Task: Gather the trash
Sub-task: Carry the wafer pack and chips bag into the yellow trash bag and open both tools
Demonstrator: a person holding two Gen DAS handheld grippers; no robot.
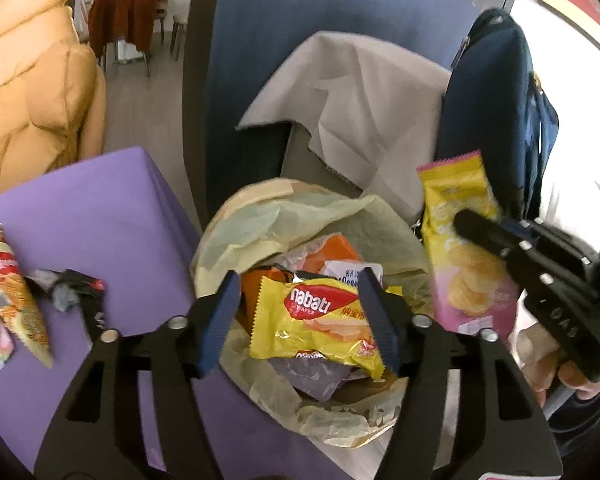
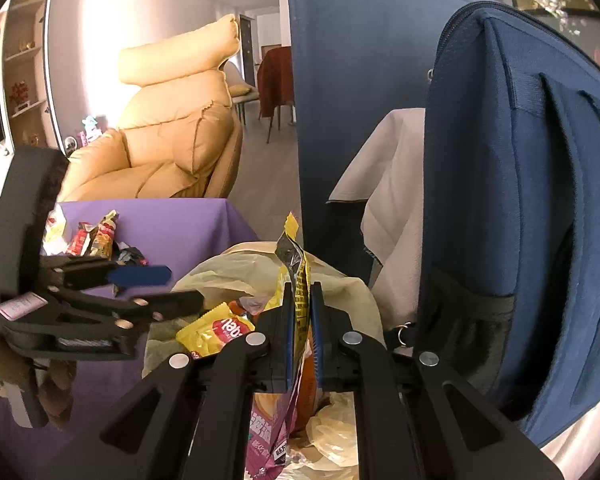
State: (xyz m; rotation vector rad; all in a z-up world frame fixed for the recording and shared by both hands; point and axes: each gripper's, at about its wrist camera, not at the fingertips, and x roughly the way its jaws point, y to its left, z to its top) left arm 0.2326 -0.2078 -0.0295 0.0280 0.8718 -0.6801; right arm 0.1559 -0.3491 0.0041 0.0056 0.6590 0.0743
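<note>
A bin lined with a pale yellow bag (image 1: 260, 216) stands beside the purple table (image 1: 100, 200) and holds several wrappers. On top of them lies a yellow Nabati wafer packet (image 1: 320, 324). My left gripper (image 1: 299, 276) hangs open just above it, its pads clear of the packet. In the right wrist view the left gripper (image 2: 184, 286) stands open over the bin, with the wafer packet (image 2: 216, 330) below it. My right gripper (image 2: 302, 286) is shut on a yellow and pink chip packet (image 2: 298, 280), held upright over the bin's right side. The left wrist view shows that chip packet (image 1: 460, 248) too.
Several more wrappers (image 1: 16, 292) and a crumpled black one (image 1: 76, 284) lie on the purple table. A blue backpack (image 2: 520, 200) stands close on the right, a grey cloth (image 1: 360, 100) and a blue panel (image 1: 300, 20) behind the bin, a tan armchair (image 2: 172, 132) beyond the table.
</note>
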